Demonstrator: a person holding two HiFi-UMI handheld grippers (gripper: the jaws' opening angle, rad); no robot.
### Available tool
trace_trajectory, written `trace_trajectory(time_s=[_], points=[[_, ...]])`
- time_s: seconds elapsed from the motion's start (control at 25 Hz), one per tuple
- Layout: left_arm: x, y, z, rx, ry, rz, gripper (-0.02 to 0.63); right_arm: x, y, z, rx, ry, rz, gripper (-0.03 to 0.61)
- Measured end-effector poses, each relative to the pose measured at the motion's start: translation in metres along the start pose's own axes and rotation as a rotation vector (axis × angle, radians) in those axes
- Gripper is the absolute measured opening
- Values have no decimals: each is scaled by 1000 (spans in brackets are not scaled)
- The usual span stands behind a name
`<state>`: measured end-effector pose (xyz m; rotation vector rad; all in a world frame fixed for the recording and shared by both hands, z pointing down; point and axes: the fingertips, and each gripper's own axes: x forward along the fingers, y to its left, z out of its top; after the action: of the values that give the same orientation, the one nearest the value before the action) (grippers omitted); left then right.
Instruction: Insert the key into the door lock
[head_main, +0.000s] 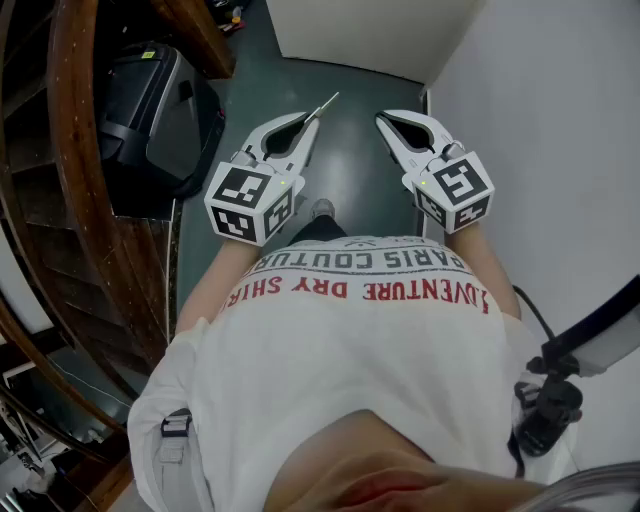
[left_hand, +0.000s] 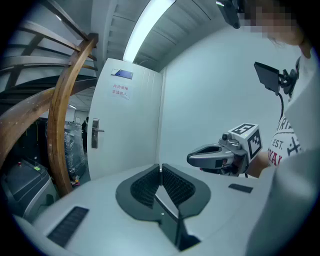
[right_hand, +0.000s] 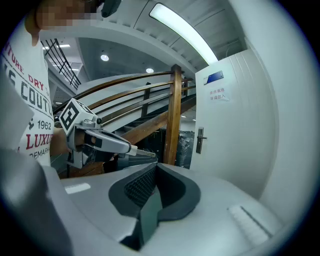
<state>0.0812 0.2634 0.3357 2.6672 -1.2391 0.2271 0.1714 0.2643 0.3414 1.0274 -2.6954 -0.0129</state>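
left gripper (head_main: 304, 120) clamped on key (head_main: 325, 103), blade sticking out at 1 o'clock | right gripper (head_main: 386, 120) fully closed, empty | door lock (left_hand: 94, 133) at 10 o'clock, well apart | key likely light, stiff, slippery: pinch head, leave blade free

The head view looks steeply down over the person's shirt (head_main: 350, 345) to the floor (head_main: 355, 95), with the left tool (head_main: 306, 122) and right tool (head_main: 386, 120) near its top edge. The left gripper view and right gripper view sit low and close behind their own jaws, facing almost level toward the white door (left_hand: 132, 125). Both share that door and the wooden railing (left_hand: 60, 135), and each catches the other tool.
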Motion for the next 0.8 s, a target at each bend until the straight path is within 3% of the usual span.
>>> trace_trajectory(time_s=[0.8], points=[[-9,3,15,23,-8,5,21,-1,-3,15,33,-56,-14,2]])
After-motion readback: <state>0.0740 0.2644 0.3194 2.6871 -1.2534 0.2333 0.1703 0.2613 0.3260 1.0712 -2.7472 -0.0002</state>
